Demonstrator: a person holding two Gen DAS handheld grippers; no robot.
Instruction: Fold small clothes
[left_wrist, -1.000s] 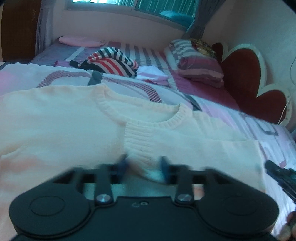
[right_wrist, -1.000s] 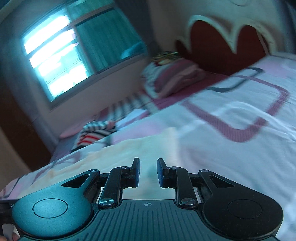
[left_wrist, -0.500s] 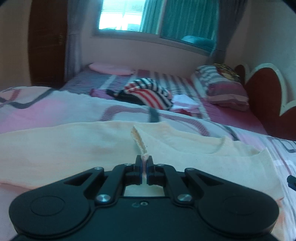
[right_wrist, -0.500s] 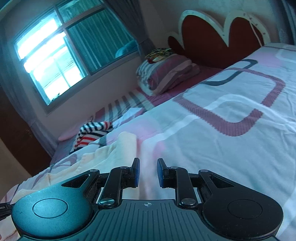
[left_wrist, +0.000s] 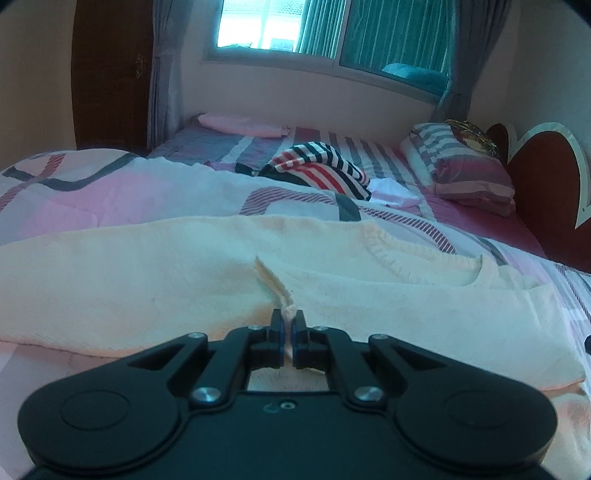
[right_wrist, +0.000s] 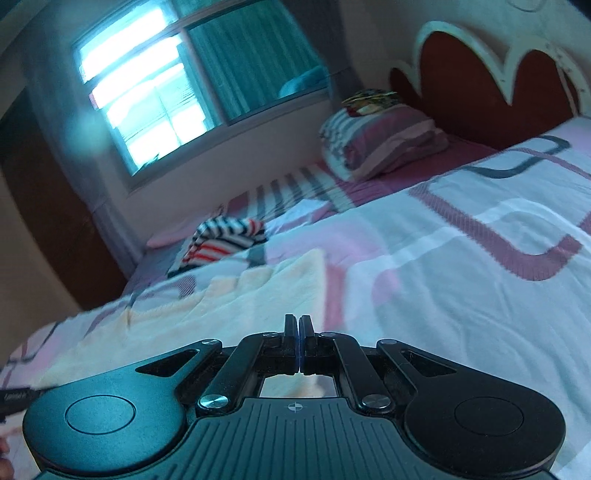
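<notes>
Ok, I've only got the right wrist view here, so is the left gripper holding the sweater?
Observer: Yes. The left gripper is shut on a raised pinch of the sweater.
Operator: Where on the sweater is that pinch?
Observer: On the body, short of the ribbed collar, which lies beyond it and to the right in the left wrist view.
Operator: Is the rest lying flat?
Observer: Mostly. It is spread across the quilt, with one thin ridge of cloth running up from the pinch.
</notes>
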